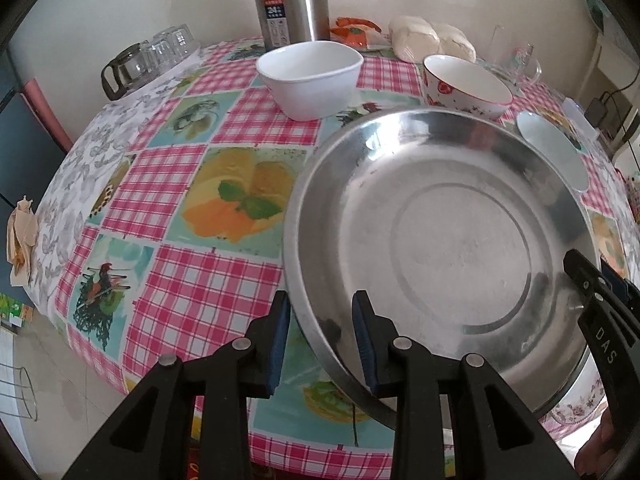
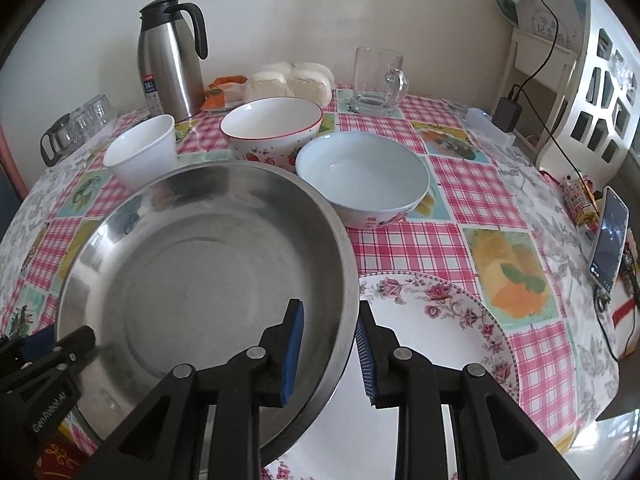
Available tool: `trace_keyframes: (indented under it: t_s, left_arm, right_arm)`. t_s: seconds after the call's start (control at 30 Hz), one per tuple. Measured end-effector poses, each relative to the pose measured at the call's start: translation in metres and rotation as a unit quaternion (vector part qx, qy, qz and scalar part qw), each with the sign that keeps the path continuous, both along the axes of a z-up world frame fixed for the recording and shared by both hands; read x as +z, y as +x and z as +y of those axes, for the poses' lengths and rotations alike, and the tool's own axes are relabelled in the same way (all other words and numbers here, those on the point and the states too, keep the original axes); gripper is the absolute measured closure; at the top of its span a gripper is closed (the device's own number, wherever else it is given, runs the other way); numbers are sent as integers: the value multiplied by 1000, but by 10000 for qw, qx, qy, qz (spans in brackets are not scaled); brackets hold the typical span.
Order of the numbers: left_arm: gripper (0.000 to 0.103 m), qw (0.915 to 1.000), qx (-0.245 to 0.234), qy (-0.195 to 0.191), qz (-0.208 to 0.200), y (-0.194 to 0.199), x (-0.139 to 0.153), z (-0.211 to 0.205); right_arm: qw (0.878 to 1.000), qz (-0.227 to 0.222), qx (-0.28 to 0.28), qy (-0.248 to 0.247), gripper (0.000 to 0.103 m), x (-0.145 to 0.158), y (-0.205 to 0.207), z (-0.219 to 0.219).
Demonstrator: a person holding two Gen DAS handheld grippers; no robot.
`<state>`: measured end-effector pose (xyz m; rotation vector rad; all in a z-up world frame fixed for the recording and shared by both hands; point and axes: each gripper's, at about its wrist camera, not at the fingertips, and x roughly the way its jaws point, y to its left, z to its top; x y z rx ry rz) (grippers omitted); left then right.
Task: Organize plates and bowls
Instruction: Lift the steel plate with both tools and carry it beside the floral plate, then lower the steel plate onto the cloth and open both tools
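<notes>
The worktop (image 2: 460, 184) has a bright cloth with pink checks and fruit pictures. It stands by a pale wall. A white shelf (image 2: 576, 80) is at the right, and a phone (image 2: 610, 240) leans near the edge.

A big steel pan (image 2: 200, 280) is held just above the cloth, and it is empty. Its right side hangs over a flowered plate (image 2: 452, 320).

The left gripper (image 1: 322, 340) pinches the pan's near-left rim, one jaw inside and one outside. The right gripper (image 2: 330, 344) pinches the right rim the same way.

Behind the pan sit three bowls, all empty: a plain white bowl (image 2: 140, 152), a strawberry bowl (image 2: 272, 128) and a pale blue bowl (image 2: 362, 176).

At the back stand one steel jug (image 2: 168, 60), one glass mug (image 2: 378, 80), some white buns (image 2: 292, 80) in a bag, and a glass pot (image 1: 124, 68) with small glasses (image 1: 172, 44).
</notes>
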<state>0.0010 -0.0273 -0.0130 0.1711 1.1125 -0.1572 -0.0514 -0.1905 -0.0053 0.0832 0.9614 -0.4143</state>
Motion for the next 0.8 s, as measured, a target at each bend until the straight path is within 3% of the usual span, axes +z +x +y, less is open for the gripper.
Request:
trace_keyframes:
  t_s: [0.1, 0.2, 0.27, 0.3, 0.43, 0.53, 0.63, 0.8]
  left_arm:
    - [61, 10000, 48, -38, 19, 1, 0, 3]
    - [57, 9999, 75, -102, -59, 0, 4, 4]
    - [49, 9998, 102, -130, -108, 0, 6, 5]
    - [43, 9998, 116, -144, -122, -1, 7, 5]
    - [36, 9996, 196, -151, -101, 1, 7, 8]
    - [33, 9996, 246, -135, -85, 3, 6, 10]
    - [22, 9996, 255, -75, -115, 3, 5, 9]
    - [21, 9995, 260, -24, -169, 3, 6, 9]
  right_arm:
    - [9999, -40, -70, 101, 74, 2, -1, -3]
    - [9997, -126, -151, 135, 66, 6, -2, -5]
    - [9995, -186, -218, 161, 49, 8, -4, -7]
    - [9993, -213, -243, 176, 46, 8, -5, -8]
    - [9992, -239, -265, 176, 30, 8, -4, -9]
    - [9993, -270, -219, 158, 25, 8, -4, -8]
    - [9994, -300, -156, 93, 18, 8, -3, -6]
    - [9994, -340, -76, 42, 8, 8, -2, -3]
